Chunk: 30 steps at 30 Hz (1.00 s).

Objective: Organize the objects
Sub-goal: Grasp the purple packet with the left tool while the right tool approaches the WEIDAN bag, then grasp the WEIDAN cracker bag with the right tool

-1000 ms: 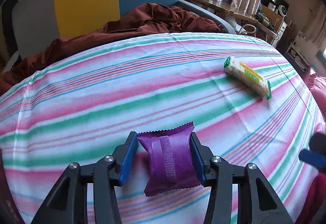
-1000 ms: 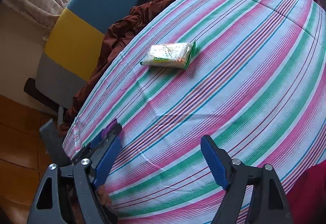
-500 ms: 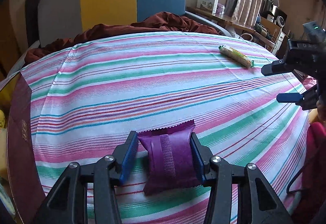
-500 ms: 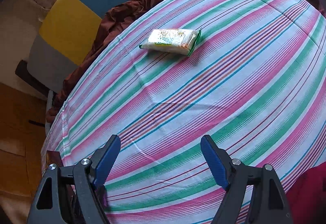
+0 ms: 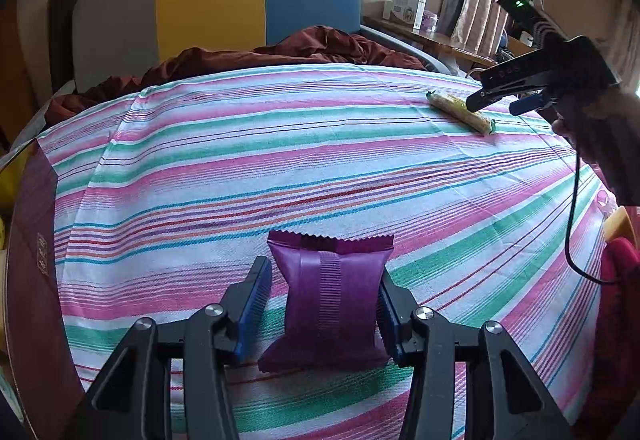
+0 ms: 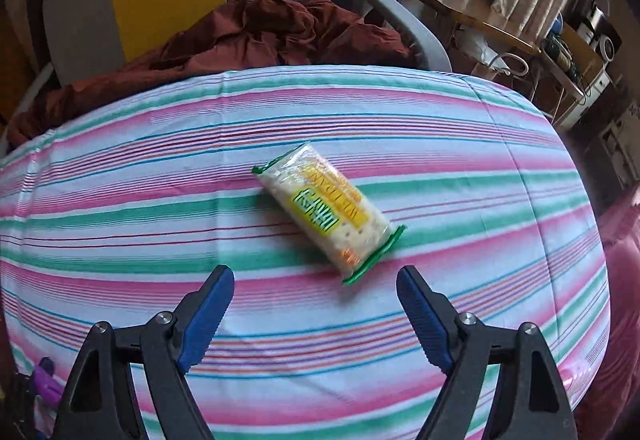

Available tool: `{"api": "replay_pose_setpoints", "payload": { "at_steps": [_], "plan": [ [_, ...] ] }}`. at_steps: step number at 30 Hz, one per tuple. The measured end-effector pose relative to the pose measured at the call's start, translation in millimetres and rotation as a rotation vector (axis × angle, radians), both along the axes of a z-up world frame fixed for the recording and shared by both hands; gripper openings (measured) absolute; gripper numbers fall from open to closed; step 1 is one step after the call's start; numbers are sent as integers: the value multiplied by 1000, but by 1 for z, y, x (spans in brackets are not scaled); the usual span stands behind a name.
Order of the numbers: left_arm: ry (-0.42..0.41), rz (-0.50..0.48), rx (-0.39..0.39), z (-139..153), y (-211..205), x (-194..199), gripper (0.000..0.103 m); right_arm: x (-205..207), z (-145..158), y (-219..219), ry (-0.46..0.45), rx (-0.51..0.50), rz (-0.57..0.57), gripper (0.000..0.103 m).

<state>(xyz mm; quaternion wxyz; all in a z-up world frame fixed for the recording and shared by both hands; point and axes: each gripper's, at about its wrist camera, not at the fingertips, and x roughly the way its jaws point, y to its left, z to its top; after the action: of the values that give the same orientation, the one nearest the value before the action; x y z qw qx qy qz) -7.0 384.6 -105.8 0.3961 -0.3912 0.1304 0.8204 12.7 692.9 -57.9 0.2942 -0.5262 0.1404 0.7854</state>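
A purple snack packet (image 5: 330, 298) sits pinched between the blue pads of the left gripper (image 5: 325, 304) over the striped tablecloth (image 5: 240, 176), its back seam showing and no label visible. To the right, a green-edged cracker packet (image 6: 328, 210) with yellow-and-green lettering, too blurred to read, lies on the cloth just ahead of the right gripper (image 6: 316, 304), whose jaws have just been opening and stand wide with nothing between them
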Motion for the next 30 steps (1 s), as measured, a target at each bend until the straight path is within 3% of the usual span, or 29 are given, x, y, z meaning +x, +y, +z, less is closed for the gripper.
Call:
{"api": "replay_pose_setpoints", "payload": {
  "at_steps": [5, 12, 14, 15, 20, 26, 30],
  "plan": [
    [-6, 0, 7, -1, 0, 0, 50, -26, -24, 33, -74, 13, 11, 85],
    [-13, -1, 20, -2, -1, -1, 50, -43, -40, 46, -63, -20, 26, 82],
    [-12, -1, 22, -2, -1, -1, 50, -40, -39, 45, -28, -71, 25, 59],
    [-12, -1, 24, -2, -1, -1, 50, -38, -39, 42, -18, -93, 25, 55],
    [-11, -1, 32, -2, -3, -1, 50, -32, -38, 5, -38, -154, 29, 52],
    [-20, -2, 43, -2, -4, -2, 50, -18, -37, -80, -112, -210, 119, 51],
    [-36, 3, 54, -1, -6, -4, 48, 1, -35, -133, -94, -226, 152, 51]
  ]
}}
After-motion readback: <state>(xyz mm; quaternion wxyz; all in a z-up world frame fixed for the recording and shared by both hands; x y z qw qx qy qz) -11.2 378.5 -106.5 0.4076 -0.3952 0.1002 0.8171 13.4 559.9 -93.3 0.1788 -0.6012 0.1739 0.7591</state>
